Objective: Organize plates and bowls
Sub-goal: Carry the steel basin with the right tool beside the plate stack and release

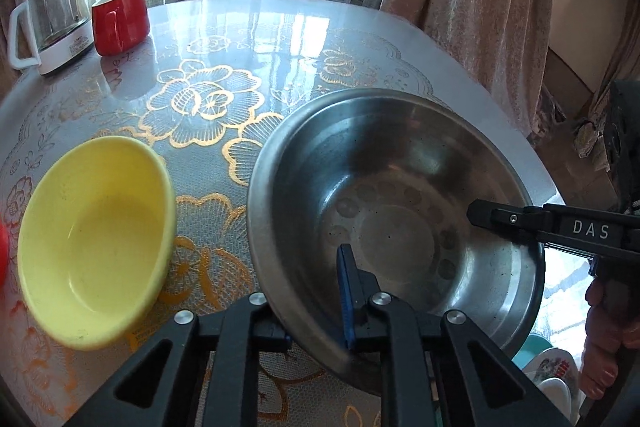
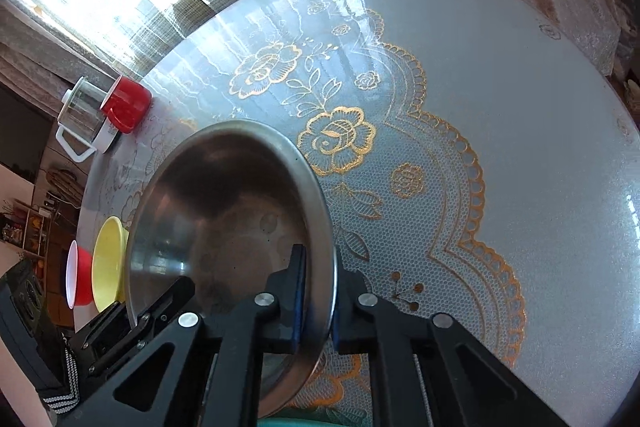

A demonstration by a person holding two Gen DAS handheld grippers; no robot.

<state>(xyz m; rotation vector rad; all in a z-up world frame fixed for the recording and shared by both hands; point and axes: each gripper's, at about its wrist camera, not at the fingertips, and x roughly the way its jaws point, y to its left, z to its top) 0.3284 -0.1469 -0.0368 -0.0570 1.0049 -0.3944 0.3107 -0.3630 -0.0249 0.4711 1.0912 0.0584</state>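
Nearby, yellow bowl (image 1: 96, 247) (red mug (image 1: 120, 21) beyond)

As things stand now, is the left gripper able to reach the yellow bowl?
Probably not yet. The left gripper is shut on the rim of the steel bowl, which the right gripper also holds. The yellow bowl lies close beside it, with nothing between.

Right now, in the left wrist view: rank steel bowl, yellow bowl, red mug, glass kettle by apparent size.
1. Round stainless steel bowl, largest, though nearest the camera.
2. Yellow plastic bowl.
3. Red ceramic mug and clear glass kettle with white base: look alike in size, both far off at the table's back, so unranked.
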